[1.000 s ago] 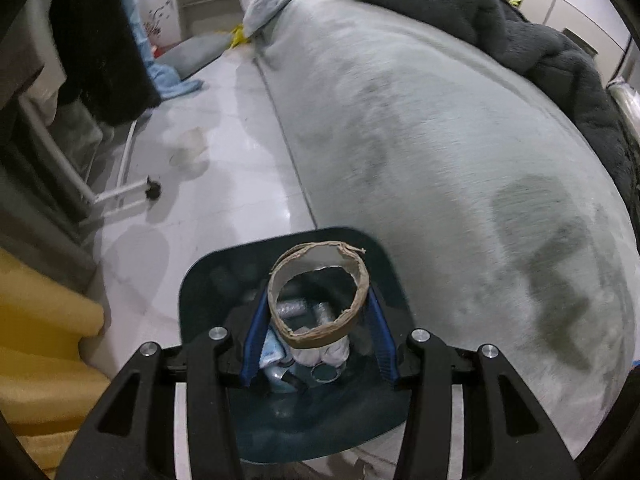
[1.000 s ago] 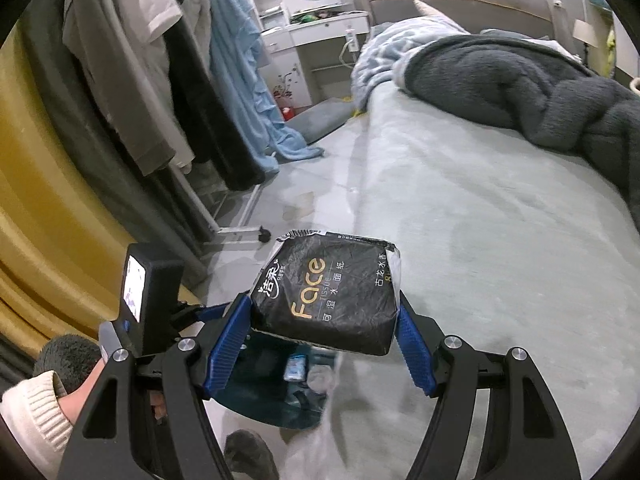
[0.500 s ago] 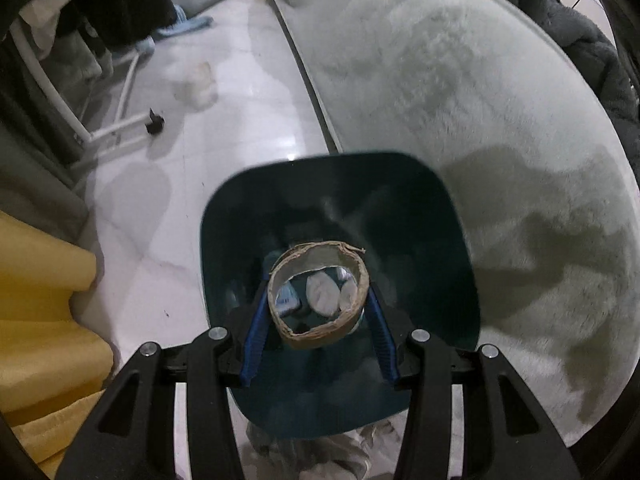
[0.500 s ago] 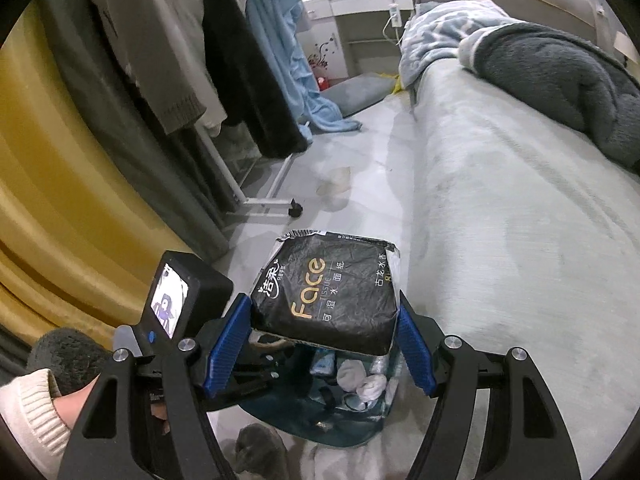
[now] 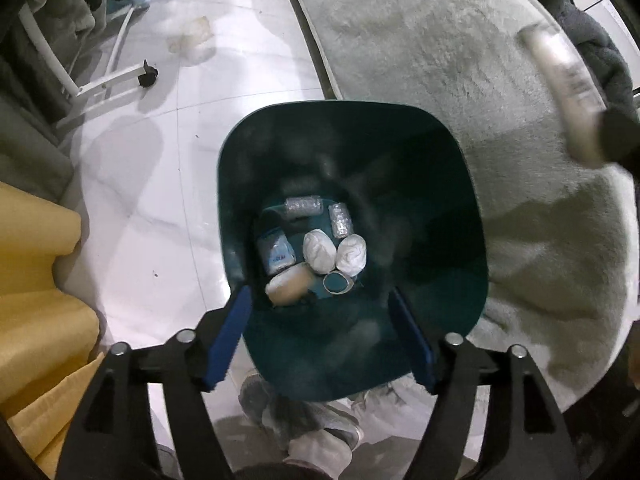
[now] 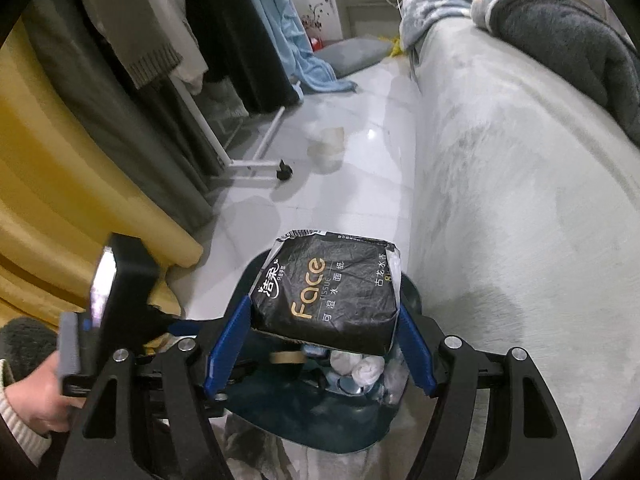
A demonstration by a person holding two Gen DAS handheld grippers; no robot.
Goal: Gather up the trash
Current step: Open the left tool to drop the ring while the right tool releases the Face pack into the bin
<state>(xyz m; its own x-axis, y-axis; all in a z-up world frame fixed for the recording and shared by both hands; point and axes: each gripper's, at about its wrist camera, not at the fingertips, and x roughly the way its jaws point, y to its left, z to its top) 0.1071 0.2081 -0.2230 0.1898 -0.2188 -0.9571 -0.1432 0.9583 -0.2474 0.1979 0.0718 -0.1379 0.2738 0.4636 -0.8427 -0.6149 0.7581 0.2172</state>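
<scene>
Trash fills the bottom of one dark teal plastic bin [image 5: 352, 152] standing on the glossy white tile floor [image 5: 240, 40], just beside the pale grey plush bed cover [image 5: 460, 60]. One white metal garment-rack leg [image 5: 108, 84] with a black caster stands well apart on the tiles, and mustard-yellow curtain folds [image 5: 36, 280] hang at the left edge.

Inside the bin, the left wrist view shows seven pieces: two white crumpled tissue balls [image 5: 319, 250] side by side, two clear crinkled plastic wraps [image 5: 303, 206] behind them, one blue-and-white packet [image 5: 275, 254], one beige cardboard tube [image 5: 290, 289] lying on its side, and one small ring [image 5: 337, 283] touching the tissue balls.

Above the bin's opening, the left gripper [image 5: 322, 332] hangs with its two blue-padded fingers spread apart and nothing between them.

In the right wrist view, the right gripper [image 6: 322, 340] has its two blue pads clamped on one black plastic tissue pack [image 6: 326, 300] printed "Face" in gold, held over the same bin [image 6: 312, 420], whose tissue balls show beneath the pack. One hand [image 6: 38, 400] in a cream knit cuff grips the handle of the other tool at lower left.
</scene>
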